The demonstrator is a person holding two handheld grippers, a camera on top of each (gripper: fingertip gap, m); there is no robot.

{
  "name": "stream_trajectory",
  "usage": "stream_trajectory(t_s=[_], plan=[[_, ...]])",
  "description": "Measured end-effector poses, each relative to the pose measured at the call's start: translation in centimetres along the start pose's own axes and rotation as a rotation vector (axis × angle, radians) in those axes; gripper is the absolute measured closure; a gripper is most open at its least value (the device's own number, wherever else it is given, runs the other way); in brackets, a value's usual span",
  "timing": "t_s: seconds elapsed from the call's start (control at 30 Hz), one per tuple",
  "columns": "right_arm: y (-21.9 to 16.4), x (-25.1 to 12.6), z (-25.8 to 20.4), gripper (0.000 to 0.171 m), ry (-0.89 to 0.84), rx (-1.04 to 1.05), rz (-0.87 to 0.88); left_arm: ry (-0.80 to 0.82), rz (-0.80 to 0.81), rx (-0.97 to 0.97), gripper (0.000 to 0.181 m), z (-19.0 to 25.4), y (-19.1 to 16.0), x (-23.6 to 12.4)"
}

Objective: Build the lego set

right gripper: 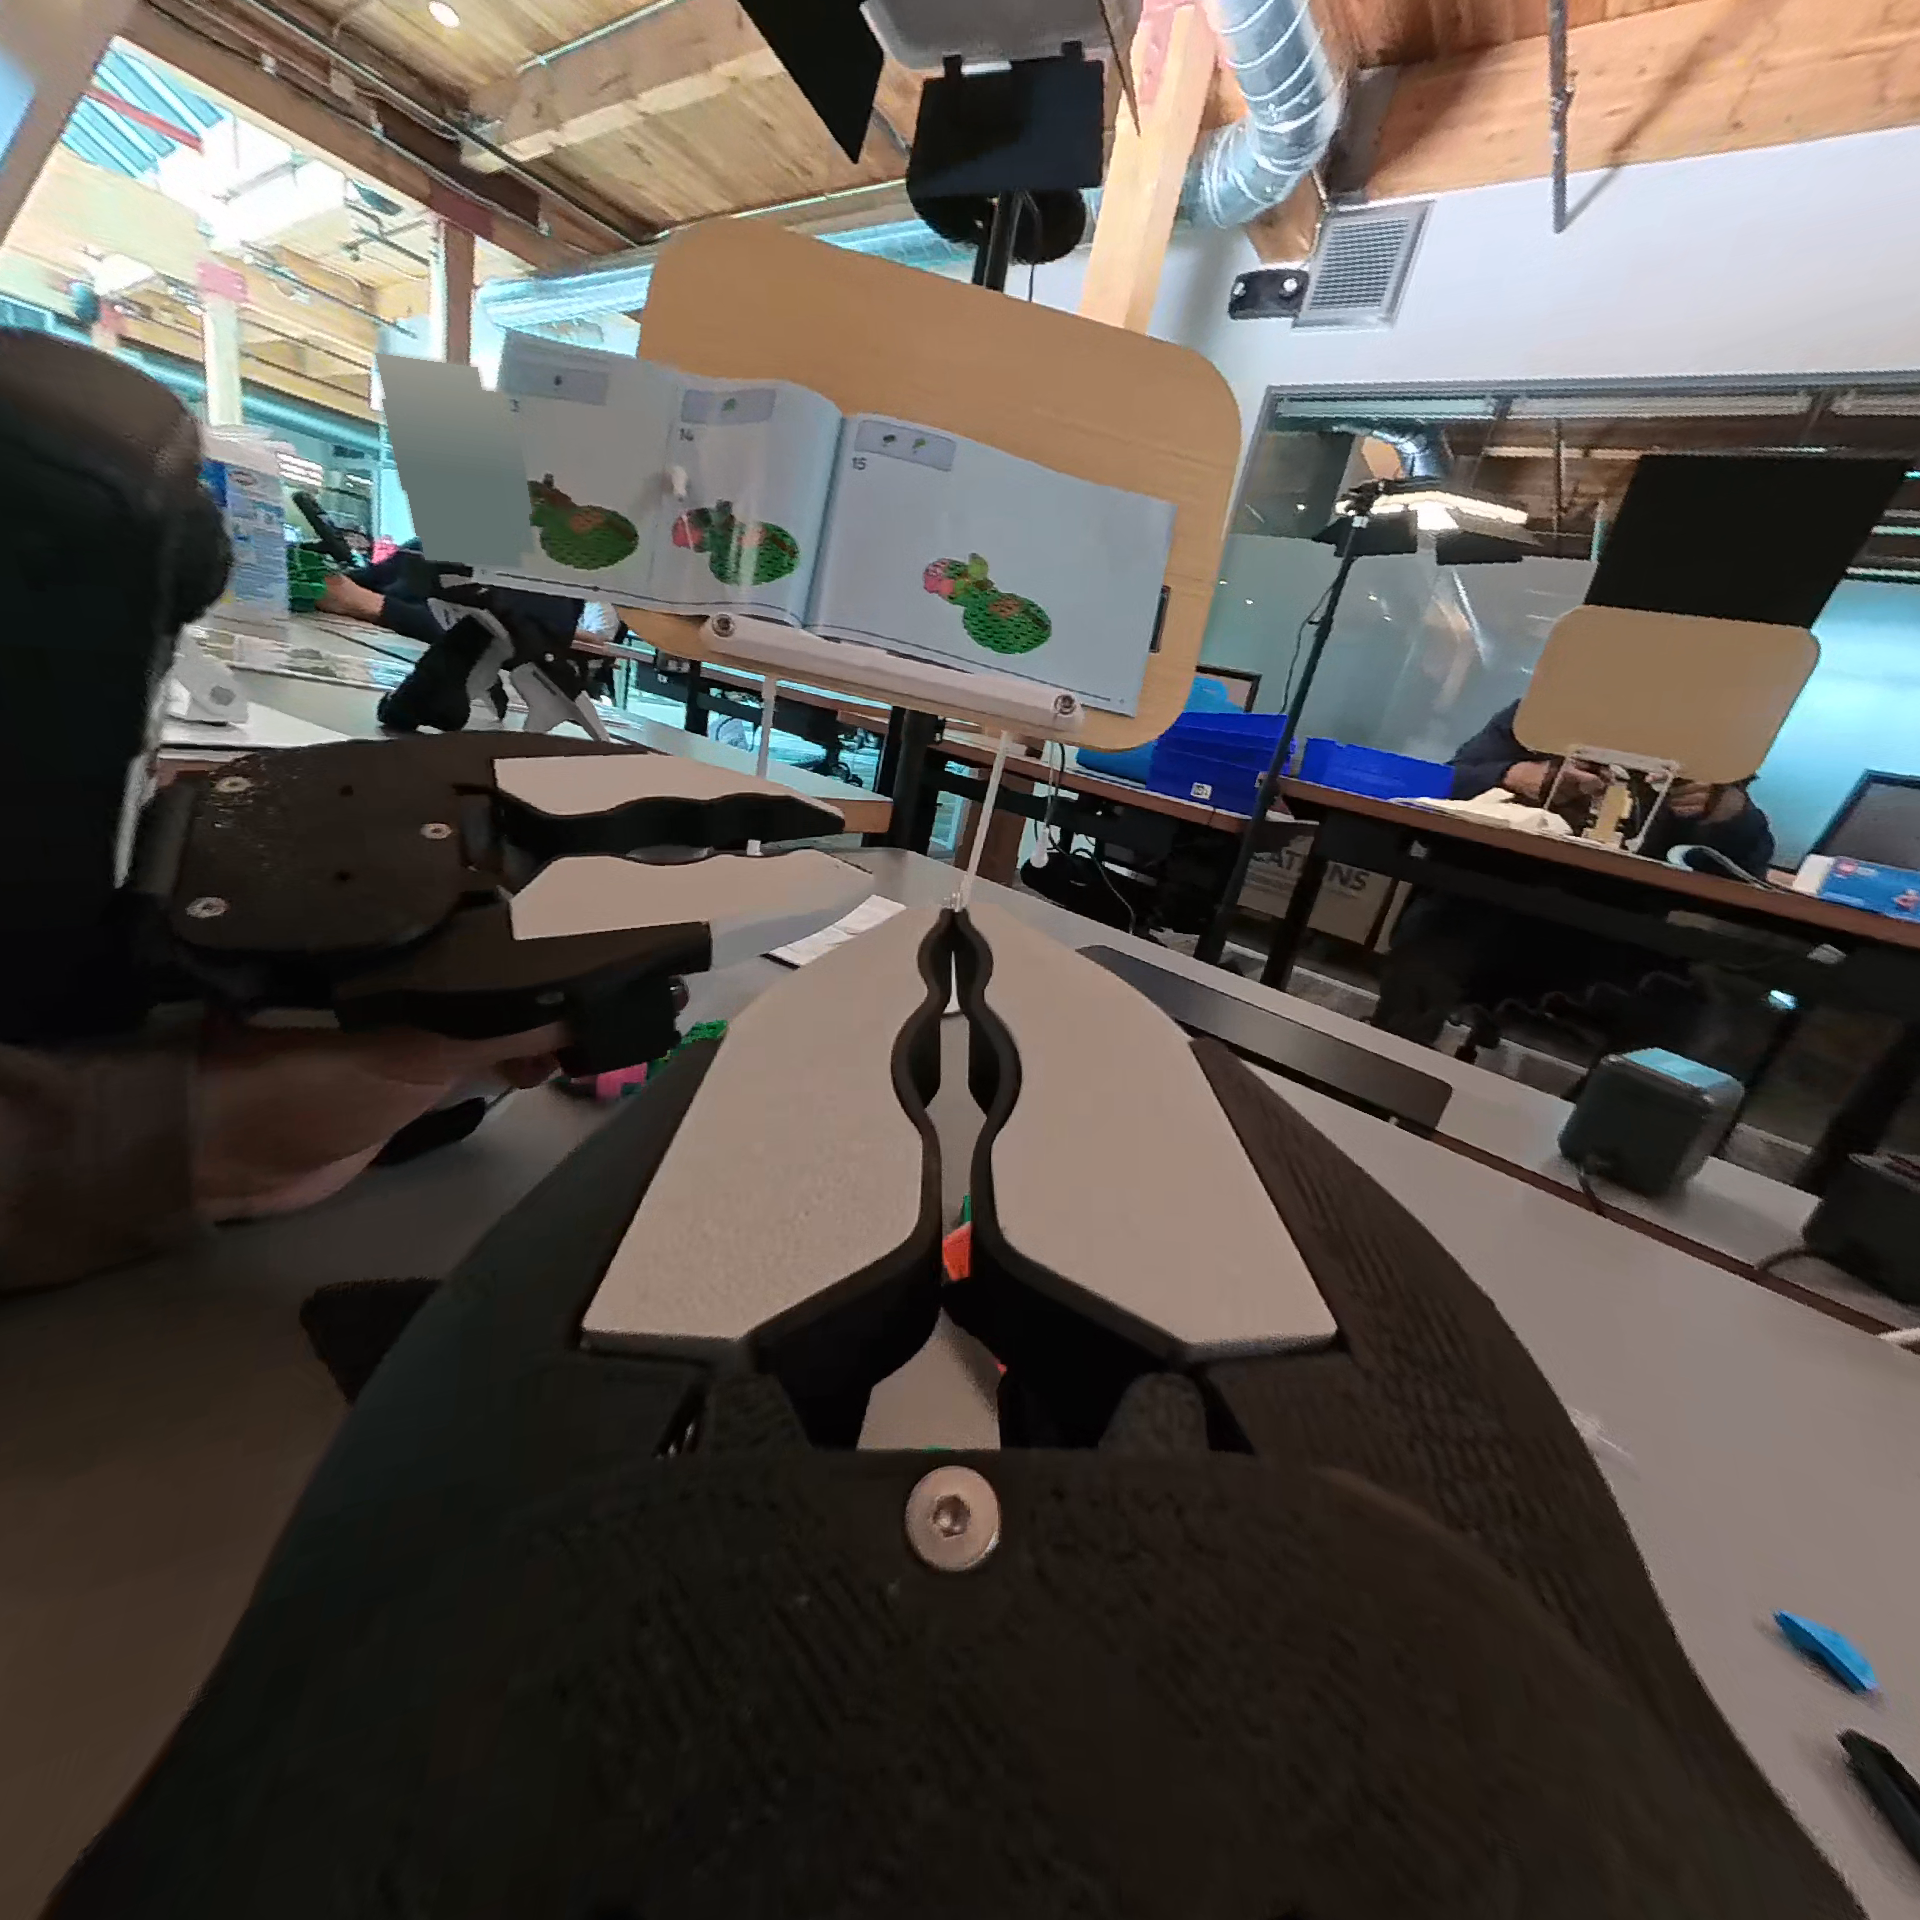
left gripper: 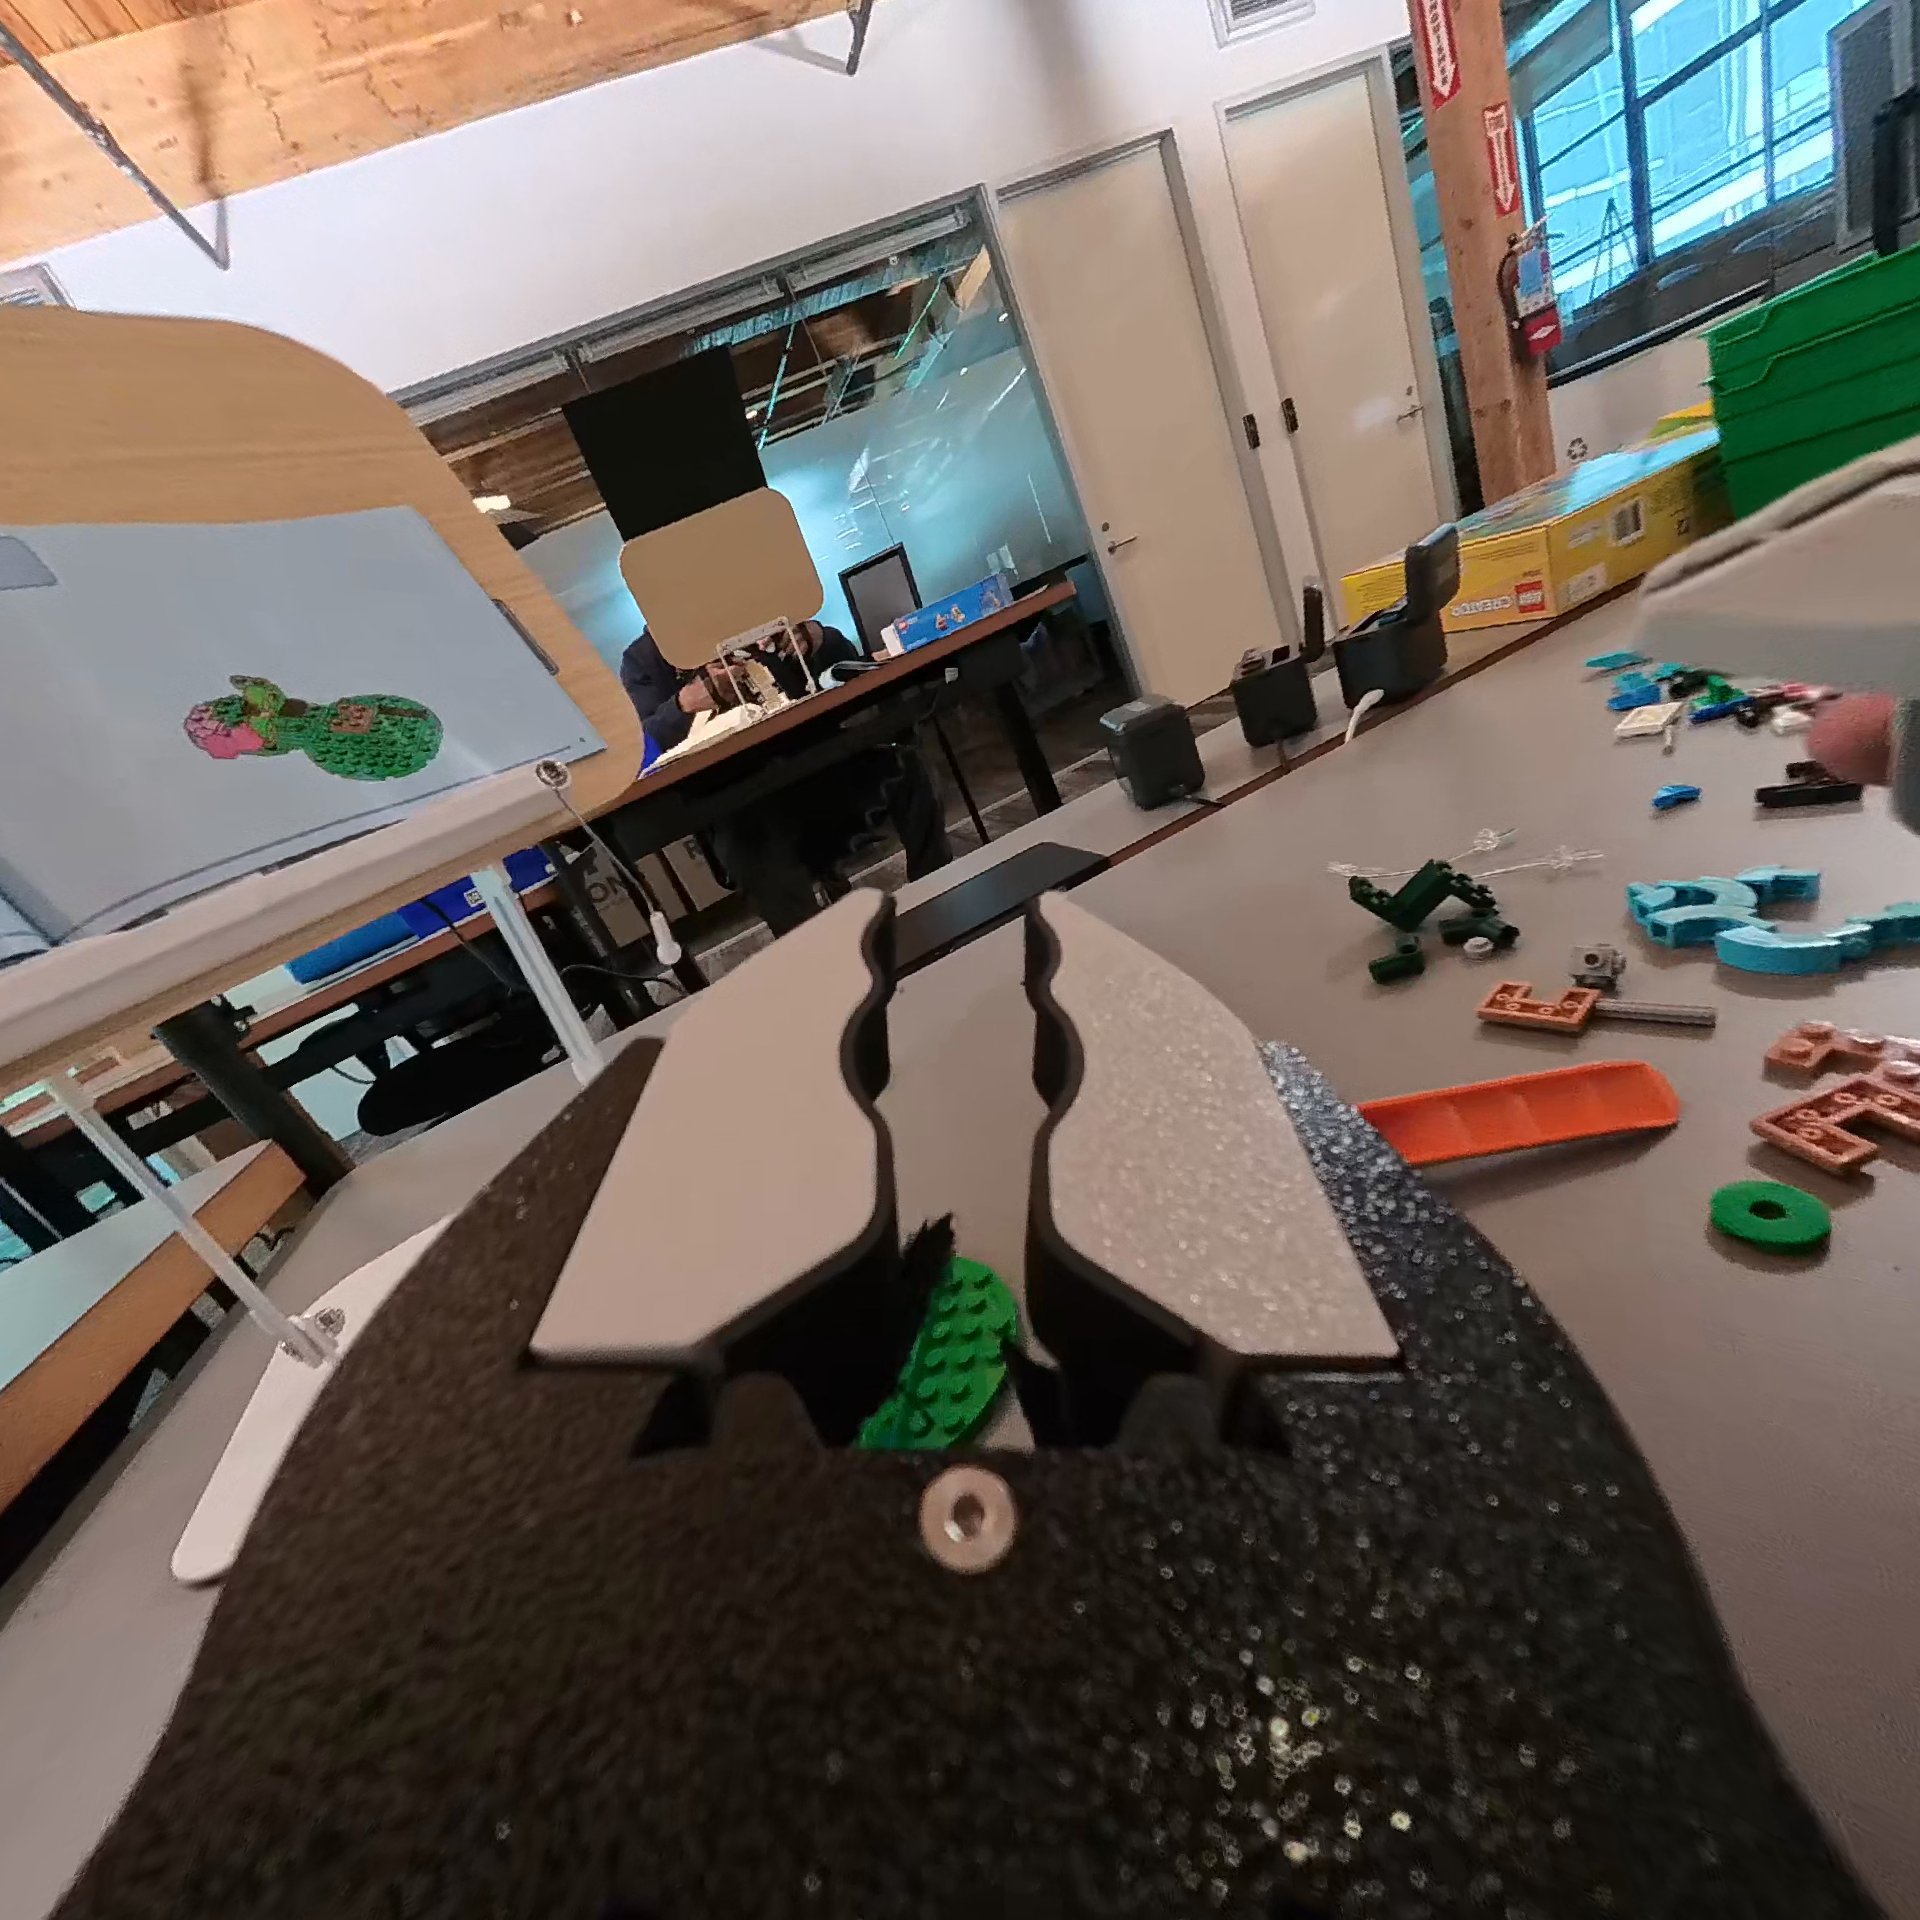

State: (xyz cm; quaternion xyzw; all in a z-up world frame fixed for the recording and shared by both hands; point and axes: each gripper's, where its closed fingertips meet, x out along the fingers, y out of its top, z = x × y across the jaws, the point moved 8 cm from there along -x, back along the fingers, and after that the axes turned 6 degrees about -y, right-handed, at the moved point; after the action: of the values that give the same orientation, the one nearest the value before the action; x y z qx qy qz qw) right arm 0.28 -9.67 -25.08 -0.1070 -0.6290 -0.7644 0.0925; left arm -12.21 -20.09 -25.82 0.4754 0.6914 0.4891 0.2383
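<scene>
The left gripper [left gripper: 956, 997] gapes narrowly above the green plate [left gripper: 951, 1351]; the right gripper [right gripper: 956, 966], nearly closed, faces the propped booklet [right gripper: 831, 520], probably checking steps.

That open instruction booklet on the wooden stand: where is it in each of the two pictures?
Left wrist view: the booklet is at the left edge, seen from the side, with one page and a green model picture showing.
Right wrist view: the booklet is upper centre, facing the camera, above the right gripper, with several pages showing.
Shared landmark: the wooden stand behind it.
</scene>
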Motion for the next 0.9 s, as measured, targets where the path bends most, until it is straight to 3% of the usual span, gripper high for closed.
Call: stream_trajectory(t_s=[0.33,0.47,0.57,0.67,0.77,0.9], plan=[[0.5,-0.1,1.2,0.171,-0.043,-0.139,0.014,-0.110,0.048,0.078,0.158,1.7,0.6,-0.1],[1.7,-0.4,5.3,0.171,-0.114,-0.166,-0.026,-0.150,0.072,-0.004,0.159,2.0,0.9,0.1],[1.8,-1.5,11.0,0.167,-0.159,-0.087,-0.165,-0.178,0.092,-0.065,0.159,2.1,1.1,0.2],[-0.1,-3.1,17.4,0.153,-0.172,-0.043,-0.417,-0.184,0.097,-0.064,0.159,2.1,1.1,0.1],[-2.6,-4.2,23.2,0.149,-0.168,-0.050,-0.678,-0.162,0.084,-0.072,0.159,1.8,1.0,0.0],[-5.6,-4.1,27.2,0.144,-0.003,0.031,-0.990,-0.159,0.078,-0.075,0.159,1.8,0.9,0.1]])
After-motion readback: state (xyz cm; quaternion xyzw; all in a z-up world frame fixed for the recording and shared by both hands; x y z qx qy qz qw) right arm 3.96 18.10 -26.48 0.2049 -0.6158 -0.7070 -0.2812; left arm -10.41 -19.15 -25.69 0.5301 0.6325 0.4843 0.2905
